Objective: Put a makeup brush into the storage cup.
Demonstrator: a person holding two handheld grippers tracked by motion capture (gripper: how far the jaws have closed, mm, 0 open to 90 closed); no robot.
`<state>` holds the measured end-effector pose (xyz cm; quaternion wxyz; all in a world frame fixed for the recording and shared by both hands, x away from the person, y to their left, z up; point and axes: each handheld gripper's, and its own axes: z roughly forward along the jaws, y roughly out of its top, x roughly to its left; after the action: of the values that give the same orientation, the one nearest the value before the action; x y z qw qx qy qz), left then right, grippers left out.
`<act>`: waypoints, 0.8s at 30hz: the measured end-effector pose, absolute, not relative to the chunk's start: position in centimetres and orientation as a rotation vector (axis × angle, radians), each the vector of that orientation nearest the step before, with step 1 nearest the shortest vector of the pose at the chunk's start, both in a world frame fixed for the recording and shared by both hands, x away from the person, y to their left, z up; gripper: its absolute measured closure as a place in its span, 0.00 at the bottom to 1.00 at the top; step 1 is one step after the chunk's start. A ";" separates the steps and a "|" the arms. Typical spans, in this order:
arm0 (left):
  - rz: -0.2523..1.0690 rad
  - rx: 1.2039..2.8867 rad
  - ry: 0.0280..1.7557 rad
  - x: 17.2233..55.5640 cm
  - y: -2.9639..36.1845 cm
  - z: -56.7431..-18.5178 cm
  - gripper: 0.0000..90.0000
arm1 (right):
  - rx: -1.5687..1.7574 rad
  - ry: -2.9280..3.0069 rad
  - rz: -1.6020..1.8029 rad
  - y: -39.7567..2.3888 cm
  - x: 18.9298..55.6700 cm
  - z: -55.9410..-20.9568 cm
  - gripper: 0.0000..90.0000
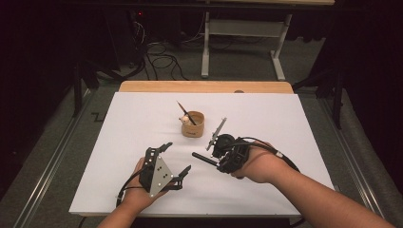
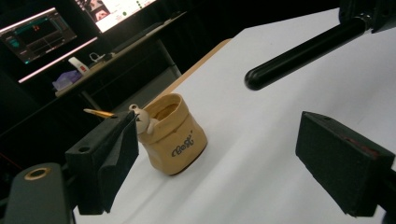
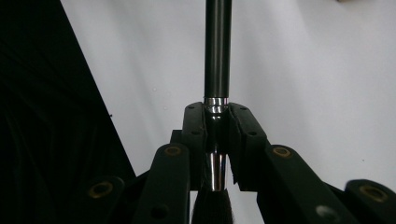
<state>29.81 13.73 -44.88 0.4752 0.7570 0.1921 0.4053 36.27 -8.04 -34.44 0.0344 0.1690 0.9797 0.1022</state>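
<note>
The right gripper (image 1: 219,156) is clamped on a dark makeup brush (image 3: 217,60), its jaws pressed narrow around the silver collar where the handle meets the bristles. The bristles sit back between the jaws, toward the hand; the handle projects forward, away from it. In the high view the brush (image 1: 205,159) lies almost level just above the white worktop (image 1: 285,133), its long axis running left and slightly away from the person, handle end leading.

The tan holder cup (image 1: 193,124) stands upright on the worktop, beyond the handle tip and a little to its right, near but apart from it. It already contains a thin brush leaning up and to the left, and a small pale figure sits on its rim.

The left gripper (image 1: 172,167) stands wide, nothing between its jaws, low near the front edge of the worktop. From its own view the cup (image 2: 175,135) lies ahead beside one jaw, and the brush handle (image 2: 303,51) crosses above.

Judgement: the right hand is the nearer one to the cup. The brush's axis is near level while the cup opens upward, so the brush must be tipped toward vertical to enter it.
</note>
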 end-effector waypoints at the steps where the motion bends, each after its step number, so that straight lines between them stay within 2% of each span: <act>1: 0.993 1.857 0.465 29.8 13.6 -45.0 0.16 | 0.514 3.016 0.325 -7.9 36.2 -34.5 0.88; 24: 1.042 1.930 0.398 29.4 12.6 -46.4 0.23 | 0.419 3.077 0.299 -5.2 35.4 -35.6 0.88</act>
<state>29.41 12.63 -46.42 0.4407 0.7772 0.1602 0.4195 35.45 -5.17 -35.57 0.0109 0.1344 0.9862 0.0960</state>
